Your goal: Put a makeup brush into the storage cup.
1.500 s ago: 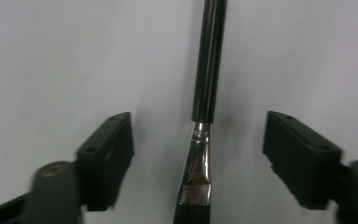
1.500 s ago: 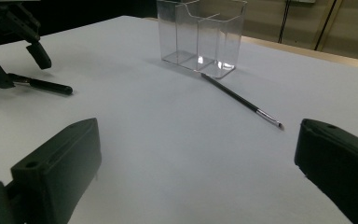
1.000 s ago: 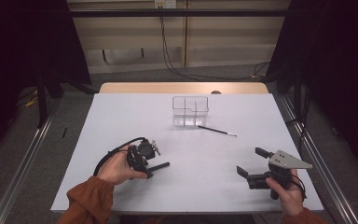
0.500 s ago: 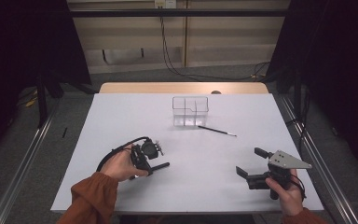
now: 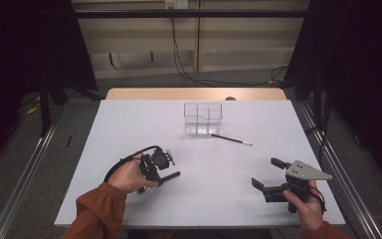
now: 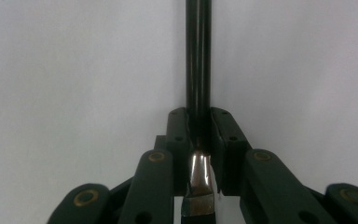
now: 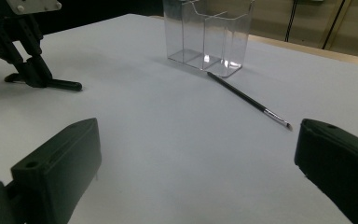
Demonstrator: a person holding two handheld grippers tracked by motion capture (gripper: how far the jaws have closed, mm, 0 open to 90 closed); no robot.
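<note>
Nothing much has moved since a moment ago: both of my hands sit in almost the same spots on the table [image 5: 129, 129], and my left one has only shifted a tiny bit. My left gripper [image 5: 160, 168] is squeezed tight on a black pen-like stick [image 5: 169, 176], down near the left front of the table. In the left gripper view the jaws press on both sides of that stick [image 6: 198, 56], which runs straight away from me over the white top, with a shiny silver part near the bottom between the jaws. My right gripper [image 5: 271, 175] is wide open and holds nothing; it sits low near the right front of the table, and in the right gripper view its two black jaws stand far apart. Between them, farther off, I can see a thin brush [image 7: 249, 99] lying flat on the table, just beside a clear plastic box [image 7: 208, 35] with two parts inside. In the high view the box [image 5: 203, 118] stands near the far middle of the table, and the brush [image 5: 231, 140] lies just to its right. The table top is white and smooth, with a wooden strip at the far edge. Around it the room is dark, with black curtains at the sides, a grey floor and black cables hanging down the pale back wall.
</note>
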